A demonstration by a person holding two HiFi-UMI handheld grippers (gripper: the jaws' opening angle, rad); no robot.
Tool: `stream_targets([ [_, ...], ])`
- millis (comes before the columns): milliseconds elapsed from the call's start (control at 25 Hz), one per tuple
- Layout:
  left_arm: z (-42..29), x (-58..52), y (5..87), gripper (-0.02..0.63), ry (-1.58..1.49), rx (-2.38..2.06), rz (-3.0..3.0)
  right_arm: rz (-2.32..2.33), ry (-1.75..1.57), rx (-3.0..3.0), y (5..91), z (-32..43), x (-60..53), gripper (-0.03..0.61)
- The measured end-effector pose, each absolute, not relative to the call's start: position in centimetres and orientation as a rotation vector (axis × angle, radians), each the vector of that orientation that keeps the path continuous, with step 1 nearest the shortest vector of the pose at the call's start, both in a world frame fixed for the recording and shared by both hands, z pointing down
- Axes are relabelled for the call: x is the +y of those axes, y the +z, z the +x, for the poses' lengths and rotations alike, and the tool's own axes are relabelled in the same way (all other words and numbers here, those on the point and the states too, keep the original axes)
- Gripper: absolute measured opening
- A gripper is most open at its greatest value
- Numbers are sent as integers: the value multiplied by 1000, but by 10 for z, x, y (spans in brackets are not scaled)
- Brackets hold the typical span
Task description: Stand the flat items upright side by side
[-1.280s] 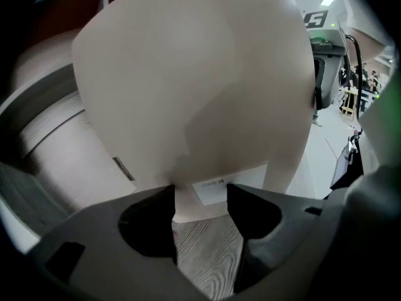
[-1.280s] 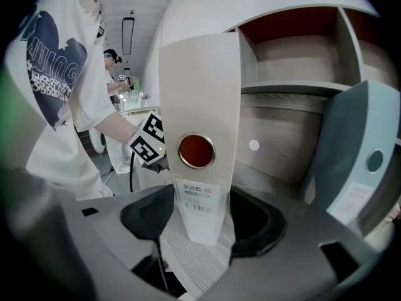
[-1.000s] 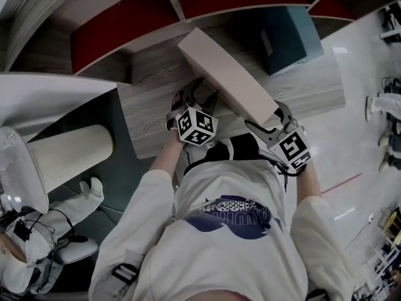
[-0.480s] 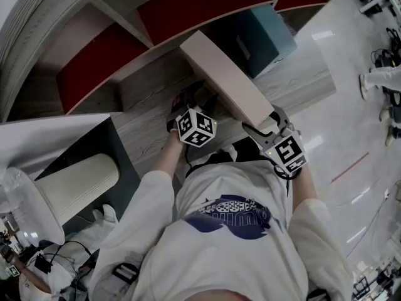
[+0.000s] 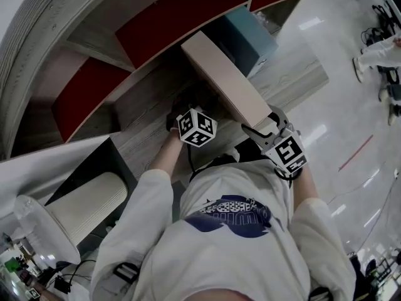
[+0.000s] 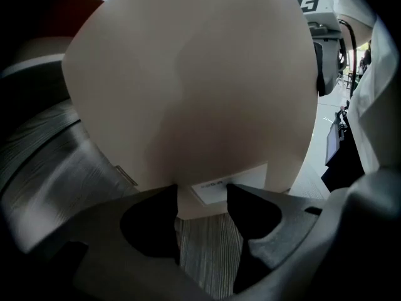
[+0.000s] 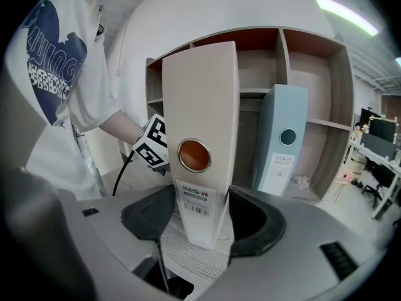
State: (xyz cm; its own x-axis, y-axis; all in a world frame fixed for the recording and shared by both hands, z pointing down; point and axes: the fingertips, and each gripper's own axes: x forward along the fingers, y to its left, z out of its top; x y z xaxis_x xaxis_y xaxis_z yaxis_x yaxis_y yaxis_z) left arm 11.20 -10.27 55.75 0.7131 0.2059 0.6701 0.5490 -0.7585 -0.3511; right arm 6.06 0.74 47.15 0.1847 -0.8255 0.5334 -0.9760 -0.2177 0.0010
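Observation:
A beige lever-arch binder (image 5: pixel 222 83) stands on its bottom edge on the grey wood shelf board (image 5: pixel 147 140), its spine toward me. My right gripper (image 5: pixel 262 129) is shut on the lower spine (image 7: pixel 203 118), one pad on each cover. My left gripper (image 5: pixel 190 110) is shut on the binder's lower edge (image 6: pixel 188 93) from the left side; the binder fills the left gripper view. A blue binder (image 5: pixel 249 33) stands upright behind and to the right (image 7: pixel 282 149), apart from the beige one.
Red back panels (image 5: pixel 182 14) and wooden dividers close off the shelf behind. A pale cylinder (image 5: pixel 81 205) stands low on the left. Glossy white floor (image 5: pixel 338 93) lies to the right of the shelf edge. My left gripper's marker cube (image 7: pixel 153 144) shows in the right gripper view.
The head view has swung, so the shelf sits more slanted in the picture. Both grippers keep their hold, and the beige binder now looks nearer the blue binder.

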Motion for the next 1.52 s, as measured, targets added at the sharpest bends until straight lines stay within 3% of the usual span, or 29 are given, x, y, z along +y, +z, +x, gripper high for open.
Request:
stream_targets([
  [1520, 173, -109, 558, 245, -947, -633, -2361, 2104, 703, -1699, 469, 113, -2, 265],
])
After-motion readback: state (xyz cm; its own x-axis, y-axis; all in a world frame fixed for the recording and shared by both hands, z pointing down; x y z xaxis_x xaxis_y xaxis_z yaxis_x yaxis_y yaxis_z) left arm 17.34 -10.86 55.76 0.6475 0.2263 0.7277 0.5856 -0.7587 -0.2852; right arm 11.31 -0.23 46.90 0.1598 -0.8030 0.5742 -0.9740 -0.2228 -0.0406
